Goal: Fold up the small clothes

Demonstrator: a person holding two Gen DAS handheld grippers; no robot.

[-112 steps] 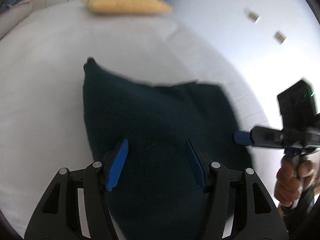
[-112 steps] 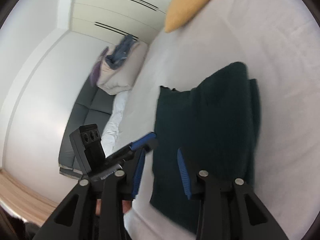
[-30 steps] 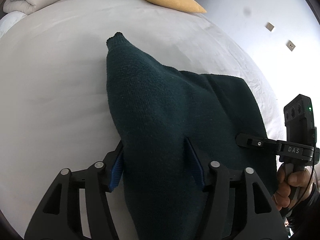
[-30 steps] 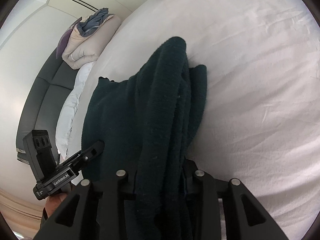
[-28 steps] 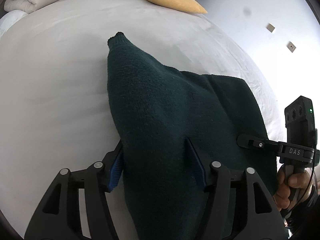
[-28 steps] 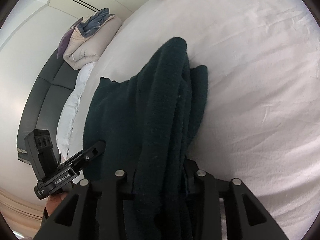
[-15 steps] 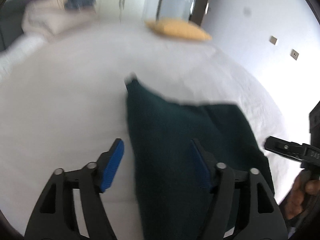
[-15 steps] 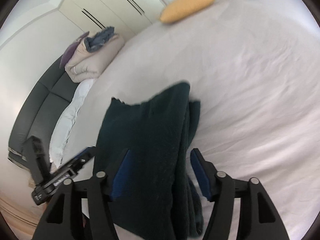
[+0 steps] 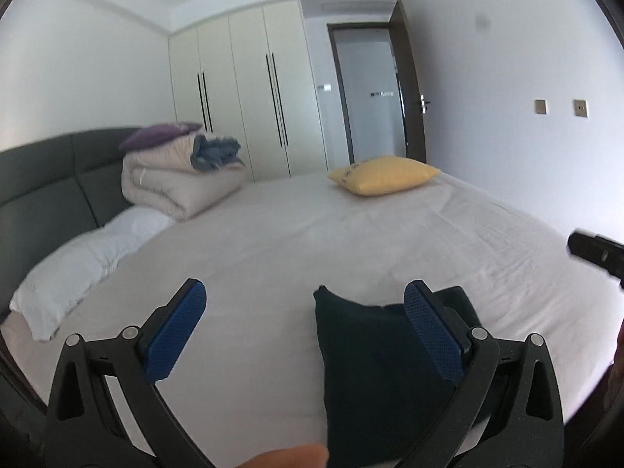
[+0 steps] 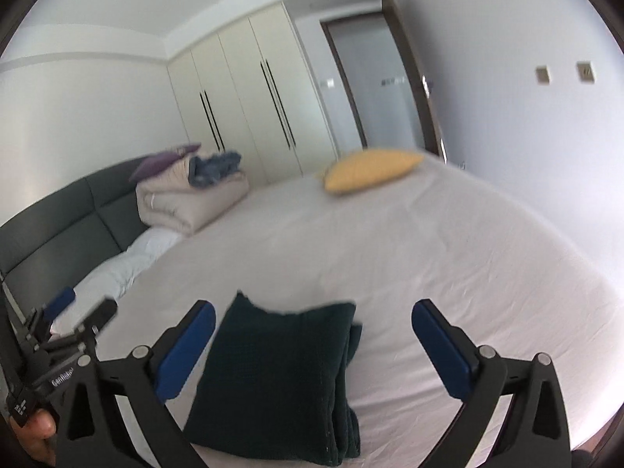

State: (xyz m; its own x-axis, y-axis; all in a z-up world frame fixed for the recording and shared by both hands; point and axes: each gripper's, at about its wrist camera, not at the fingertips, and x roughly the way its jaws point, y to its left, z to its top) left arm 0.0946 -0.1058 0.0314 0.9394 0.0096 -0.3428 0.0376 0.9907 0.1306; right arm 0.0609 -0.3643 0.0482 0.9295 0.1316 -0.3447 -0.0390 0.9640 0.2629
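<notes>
On the near edge of the white-sheeted bed (image 10: 409, 241) lies the folded dark green knitted garment (image 10: 280, 374), a flat rectangular stack with its layered edges showing along its right side. Along the bed's left edge a grey padded headboard (image 9: 43, 179) runs behind a white pillow (image 9: 82, 257), and at the far left corner sits a beige folded duvet (image 9: 175, 187) with a purple cushion (image 9: 156, 135) and a blue cloth (image 9: 214, 152) on top. Towards the far edge rests a yellow cushion (image 9: 384, 174), with cream wardrobe doors (image 9: 249, 93) behind it. The left gripper (image 9: 308, 329) hangs above the bed, its blue-padded jaws opening, wide apart and touching nothing; the garment lies below, behind its right finger. The right gripper (image 10: 316, 347) likewise has its jaws opening, spread wide on either side of the garment below, clear of the fabric.
</notes>
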